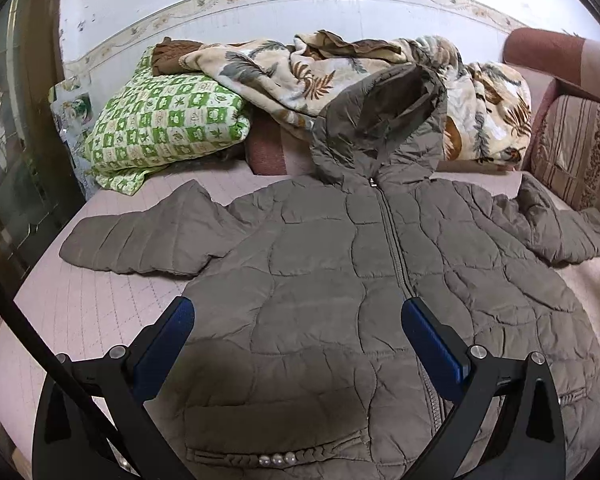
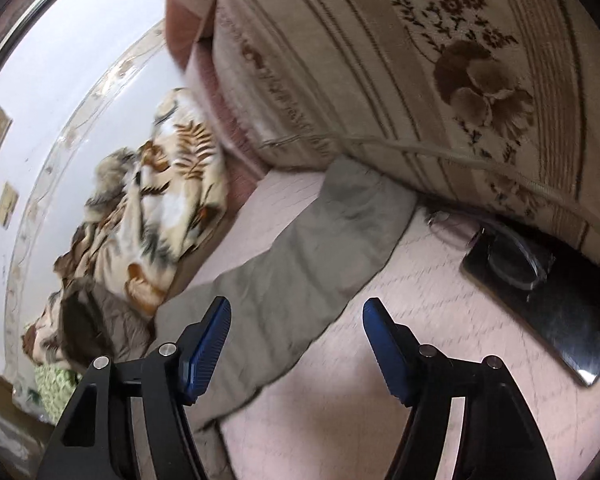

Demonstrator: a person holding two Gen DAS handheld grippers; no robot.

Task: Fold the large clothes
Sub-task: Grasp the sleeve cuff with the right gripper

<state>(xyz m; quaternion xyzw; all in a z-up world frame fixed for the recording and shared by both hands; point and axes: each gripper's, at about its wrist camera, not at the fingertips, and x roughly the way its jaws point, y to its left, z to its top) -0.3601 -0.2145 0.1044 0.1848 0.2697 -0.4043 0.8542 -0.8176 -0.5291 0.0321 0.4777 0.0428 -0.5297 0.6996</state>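
A grey-brown quilted hooded jacket (image 1: 340,264) lies zipped and spread flat, front up, on the pale pink quilted bed cover (image 1: 100,312). Behind its hood sit a green-and-white checked pillow (image 1: 164,120) and a crumpled leaf-print blanket (image 1: 300,72). A striped floral cushion (image 2: 420,60) touches one sleeve's end; a black phone (image 2: 540,292) lies nearby. The collar's small black tag is unreadable. The left gripper (image 1: 298,312) and right gripper (image 2: 296,320) hover with jaws apart, holding nothing.

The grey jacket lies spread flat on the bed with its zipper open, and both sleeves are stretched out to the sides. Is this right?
Not quite. The left wrist view shows the zipper closed up to the hood. The rest holds: the jacket lies flat on the bed, sleeves out to both sides.
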